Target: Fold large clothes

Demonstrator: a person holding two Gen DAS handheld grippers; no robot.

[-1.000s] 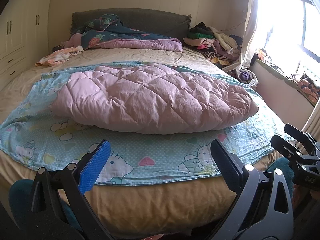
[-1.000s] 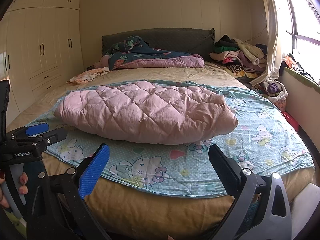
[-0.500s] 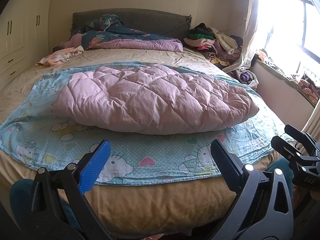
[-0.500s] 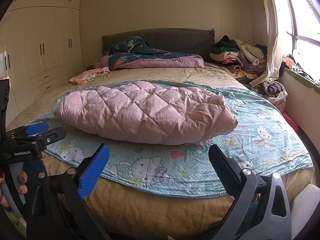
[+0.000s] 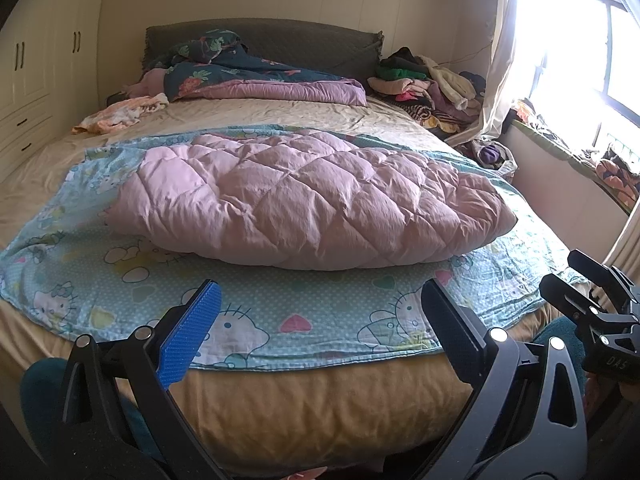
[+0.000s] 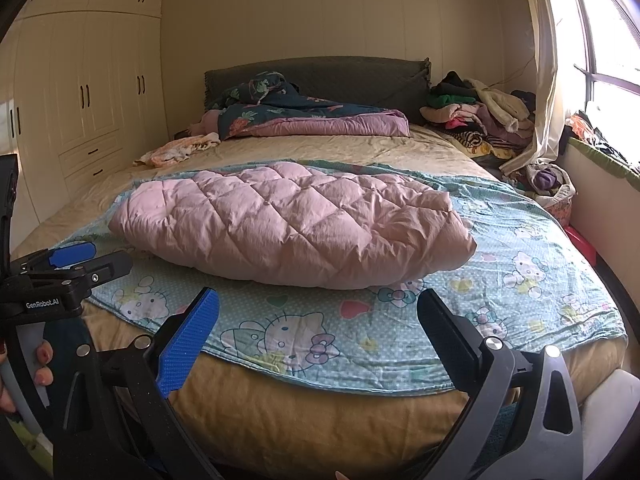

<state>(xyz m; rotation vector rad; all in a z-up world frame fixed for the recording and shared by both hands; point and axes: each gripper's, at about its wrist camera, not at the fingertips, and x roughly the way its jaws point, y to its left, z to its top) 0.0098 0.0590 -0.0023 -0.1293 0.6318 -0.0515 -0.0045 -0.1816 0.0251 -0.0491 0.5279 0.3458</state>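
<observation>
Clothes pile point(image 5: 428, 80) by the headboard point(image 5: 280, 40) — wardrobe point(image 6: 80, 100) left.

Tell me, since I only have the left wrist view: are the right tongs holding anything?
Observer: No. In the right wrist view the right tongs stand wide open with nothing between them, short of the pink quilted garment.
Operator: Is a hand visible on the left tongs?
Observer: Yes. At the left edge of that view, fingers wrap the handle below the left tongs.
</observation>
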